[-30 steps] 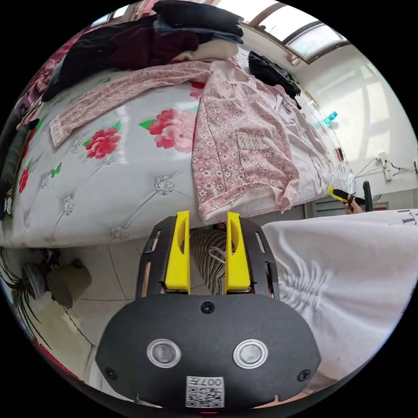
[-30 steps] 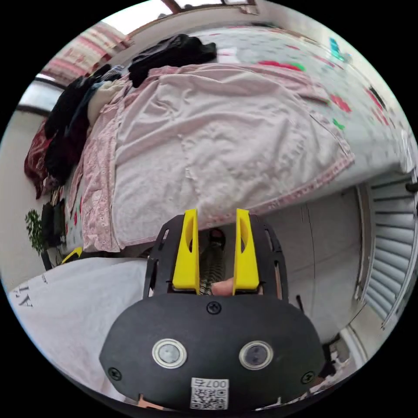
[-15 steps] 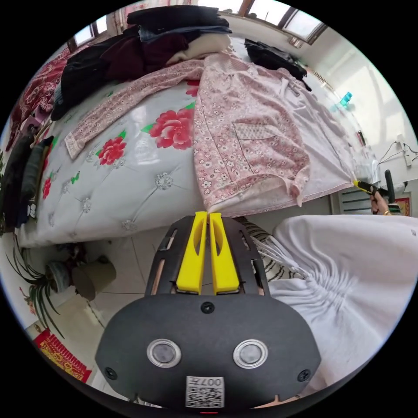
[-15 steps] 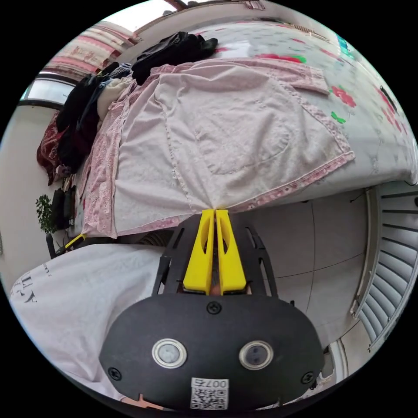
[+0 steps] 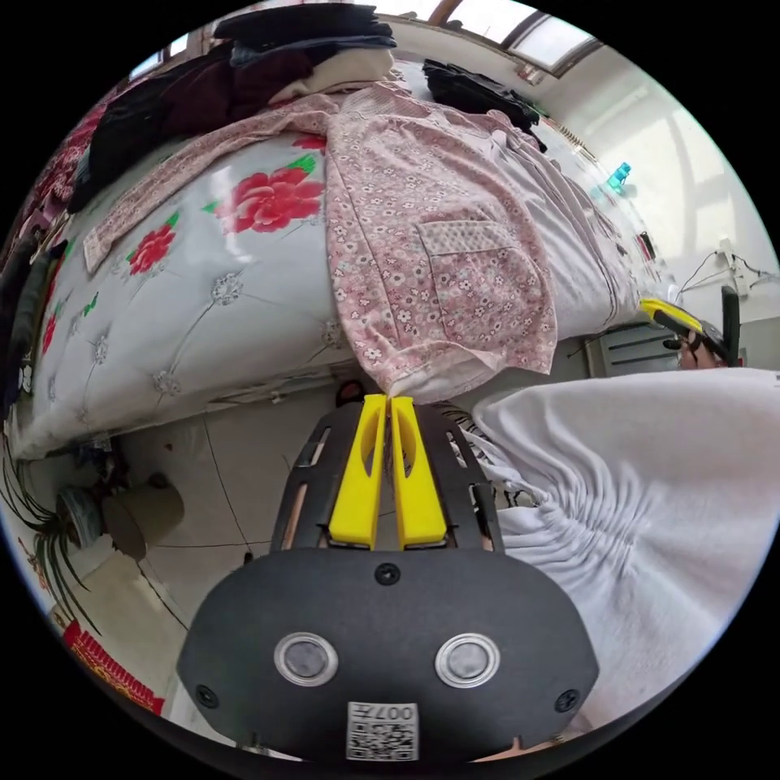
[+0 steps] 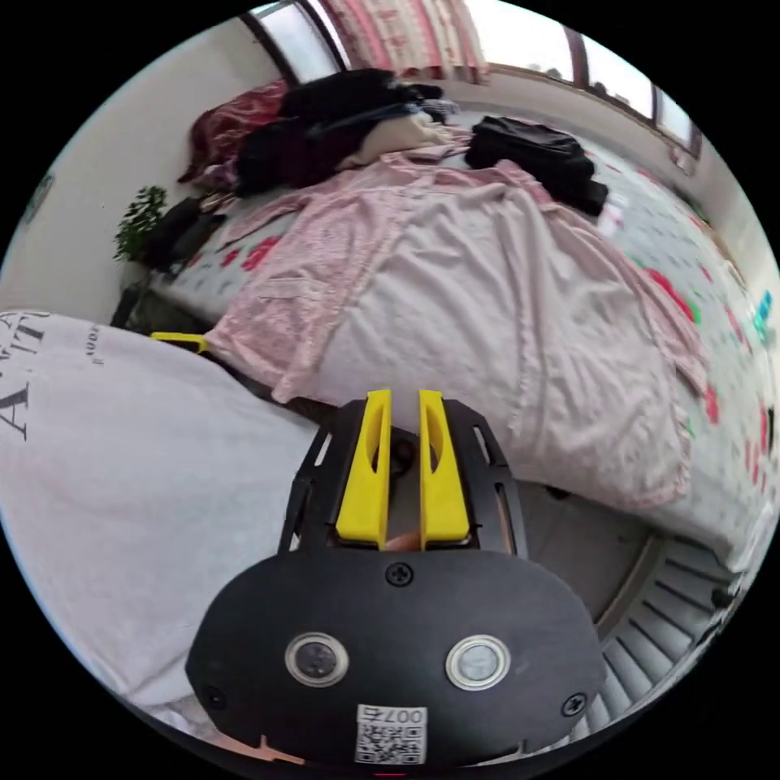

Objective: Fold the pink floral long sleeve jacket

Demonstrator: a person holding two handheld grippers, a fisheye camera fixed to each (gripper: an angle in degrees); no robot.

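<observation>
The pink floral jacket (image 5: 439, 268) lies spread on a bed, patterned front panel with a pocket uppermost, one sleeve (image 5: 187, 175) stretched out to the side. My left gripper (image 5: 388, 400) is shut on the hem corner that hangs over the bed's edge. In the right gripper view the jacket (image 6: 487, 301) shows its pale lining turned up. My right gripper (image 6: 404, 395) sits just below that hem with its jaws a little apart and no cloth between them. The right gripper (image 5: 673, 315) and the left gripper (image 6: 180, 340) each show small in the other's view.
The bed cover (image 5: 179, 325) is white with red flowers. Dark clothes (image 5: 244, 65) are piled at its far side, and a black garment (image 6: 536, 158) lies near the collar. A person's white shirt (image 5: 650, 504) stands close. A potted plant (image 5: 73, 520) rests on the tiled floor.
My right gripper's jaws have parted and let go of the hem, and that view has swung round. My left gripper stays shut on the hem corner, now drawn over the bed's edge.
</observation>
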